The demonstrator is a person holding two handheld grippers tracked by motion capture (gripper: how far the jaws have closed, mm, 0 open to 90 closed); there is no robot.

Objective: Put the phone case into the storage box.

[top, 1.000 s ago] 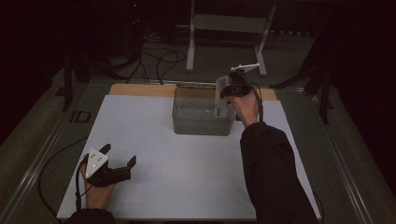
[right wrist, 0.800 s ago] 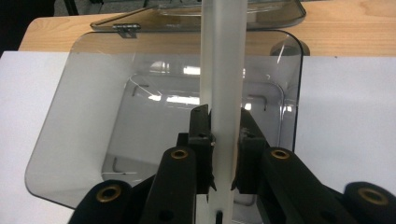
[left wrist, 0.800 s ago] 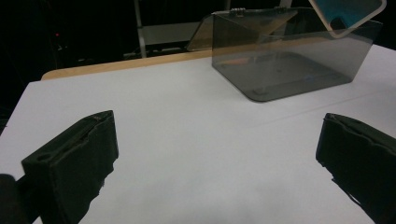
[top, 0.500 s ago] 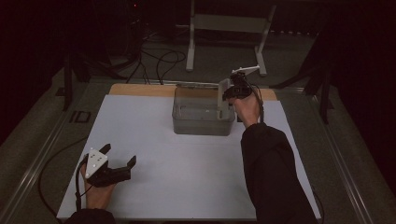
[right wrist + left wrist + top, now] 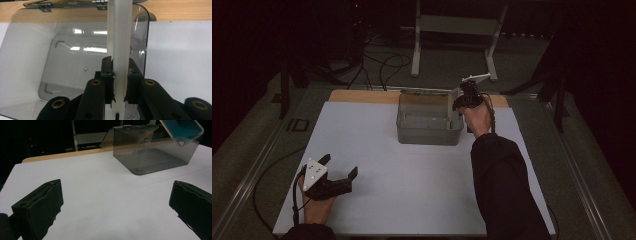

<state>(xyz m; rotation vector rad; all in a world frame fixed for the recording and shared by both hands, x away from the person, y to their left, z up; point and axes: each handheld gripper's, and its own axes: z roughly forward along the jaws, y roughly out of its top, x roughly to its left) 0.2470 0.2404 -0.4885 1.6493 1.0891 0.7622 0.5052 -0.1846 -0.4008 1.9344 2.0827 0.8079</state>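
Note:
A clear grey plastic box stands open at the far middle of the white table top. My right gripper hangs over the box's right end, shut on a thin flat panel held on edge. In the right gripper view its pale edge runs up between the jaws above the box's floor. The left gripper view gives the panel a teal face, tilted over the box. My left gripper rests near the front left, open, with nothing between its jaws.
The box's hinged lid lies back behind it. A wooden strip borders the table's far edge. Beyond it are a metal stand and cables on the floor. A person's dark sleeve crosses the right side.

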